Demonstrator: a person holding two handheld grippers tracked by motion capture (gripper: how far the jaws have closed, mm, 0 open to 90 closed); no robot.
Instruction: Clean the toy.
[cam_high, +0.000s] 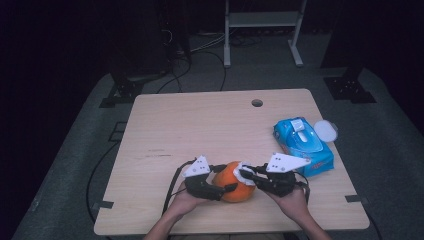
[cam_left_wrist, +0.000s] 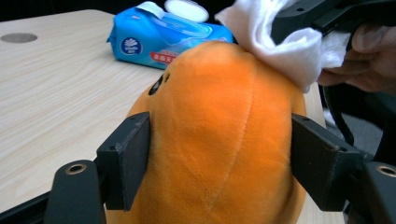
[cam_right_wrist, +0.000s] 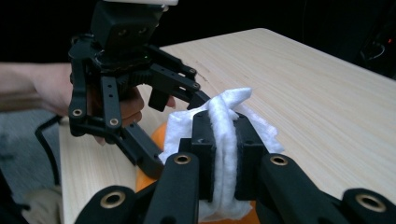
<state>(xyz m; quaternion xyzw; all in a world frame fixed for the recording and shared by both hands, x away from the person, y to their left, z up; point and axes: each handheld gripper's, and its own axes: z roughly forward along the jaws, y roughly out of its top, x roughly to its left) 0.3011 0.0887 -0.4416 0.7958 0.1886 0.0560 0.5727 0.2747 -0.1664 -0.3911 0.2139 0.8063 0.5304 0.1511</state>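
Observation:
An orange plush toy (cam_high: 235, 189) lies near the front edge of the wooden table (cam_high: 200, 125). My left gripper (cam_high: 226, 178) holds it from the left. In the left gripper view both black pads press on the sides of the plush toy (cam_left_wrist: 219, 140), so my left gripper (cam_left_wrist: 219, 158) is shut on it. My right gripper (cam_right_wrist: 226, 140) is shut on a folded white wipe (cam_right_wrist: 224, 116). It holds the wipe (cam_left_wrist: 280, 42) against the top right of the toy. In the high view my right gripper (cam_high: 245, 173) meets the toy from the right.
A blue pack of wet wipes (cam_high: 302, 142) lies at the right side of the table, its white lid (cam_high: 325, 130) flipped open. A round cable hole (cam_high: 257, 103) sits near the far edge. The person's hands come in over the front edge.

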